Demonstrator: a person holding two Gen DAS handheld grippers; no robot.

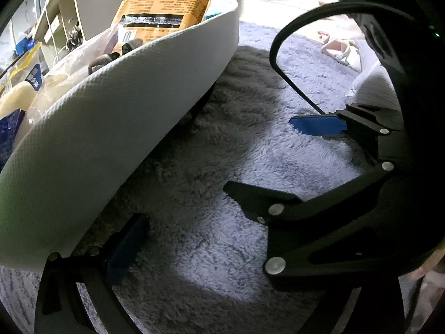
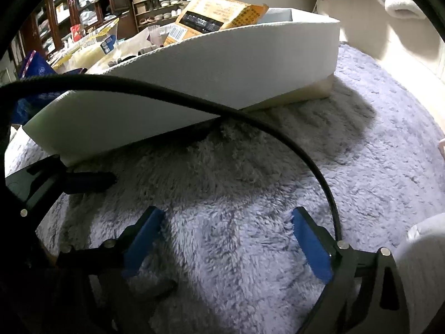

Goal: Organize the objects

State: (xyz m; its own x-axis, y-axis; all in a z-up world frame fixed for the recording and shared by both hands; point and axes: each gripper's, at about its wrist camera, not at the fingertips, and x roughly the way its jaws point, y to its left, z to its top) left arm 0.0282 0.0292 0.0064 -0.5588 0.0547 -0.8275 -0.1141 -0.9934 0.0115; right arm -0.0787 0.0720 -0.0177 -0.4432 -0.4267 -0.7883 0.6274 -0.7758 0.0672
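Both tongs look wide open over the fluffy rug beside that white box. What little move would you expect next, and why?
Probably lifting the right tongs toward the white box: both they and the left tongs hold nothing, and the packets sit inside it.

White box with a fine woven texture, cream along its base. Orange packet inside — black band, dark print. Rug pale lavender-grey, fluffy, mottled. Black cable. Right gripper black with blue pads — left gripper the same.
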